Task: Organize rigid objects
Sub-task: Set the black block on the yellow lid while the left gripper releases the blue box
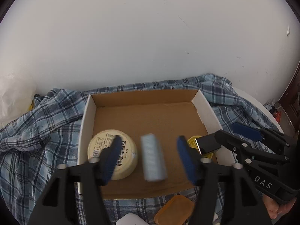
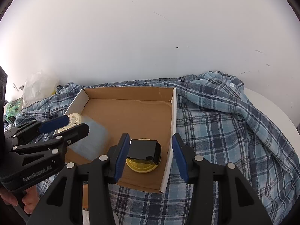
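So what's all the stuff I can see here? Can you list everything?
cardboard box: one, brown inside with white walls, open, on the plaid cloth
cream tub: one, pale yellow with printed label, lying in the box's left near corner
pale blue cylinder: one, blurred, in the box between the left gripper's fingers, nothing touching it
black box: one, glossy, resting on the yellow lid
yellow lid: one, in the box's right near corner
plaid cloth: one, blue and white, spread under everything
tan pad: one, orange-brown, on the cloth before the box
white object: one, at the bottom edge, cannot tell what
plastic bag: one, clear, far left
left gripper: black, blue pads, open
right gripper: same, open, straddling the box's right wall
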`<state>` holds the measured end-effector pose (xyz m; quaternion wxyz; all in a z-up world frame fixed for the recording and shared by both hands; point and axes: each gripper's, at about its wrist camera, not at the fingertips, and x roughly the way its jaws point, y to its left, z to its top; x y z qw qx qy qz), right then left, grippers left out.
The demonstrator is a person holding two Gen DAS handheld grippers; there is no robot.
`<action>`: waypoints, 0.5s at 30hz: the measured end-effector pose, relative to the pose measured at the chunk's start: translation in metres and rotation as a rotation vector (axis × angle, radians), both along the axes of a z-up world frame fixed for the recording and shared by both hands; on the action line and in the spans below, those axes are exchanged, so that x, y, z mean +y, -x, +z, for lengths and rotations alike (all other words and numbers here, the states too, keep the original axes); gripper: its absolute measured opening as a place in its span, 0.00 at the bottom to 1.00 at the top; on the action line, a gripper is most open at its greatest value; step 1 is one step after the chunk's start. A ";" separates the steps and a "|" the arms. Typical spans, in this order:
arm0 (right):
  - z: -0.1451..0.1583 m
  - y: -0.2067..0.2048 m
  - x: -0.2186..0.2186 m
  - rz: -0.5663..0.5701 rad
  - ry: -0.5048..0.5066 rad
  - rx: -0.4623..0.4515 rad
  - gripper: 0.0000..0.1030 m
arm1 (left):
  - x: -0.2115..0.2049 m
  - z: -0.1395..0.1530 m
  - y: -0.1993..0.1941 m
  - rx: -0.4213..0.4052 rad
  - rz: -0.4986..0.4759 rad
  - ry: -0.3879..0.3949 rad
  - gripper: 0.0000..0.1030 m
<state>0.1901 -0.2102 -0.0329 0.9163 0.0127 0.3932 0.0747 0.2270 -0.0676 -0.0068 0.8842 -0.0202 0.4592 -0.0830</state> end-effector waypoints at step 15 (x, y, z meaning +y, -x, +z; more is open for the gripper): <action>0.018 0.013 0.003 -0.002 0.001 -0.019 0.45 | 0.012 0.056 0.025 -0.116 0.023 0.025 0.64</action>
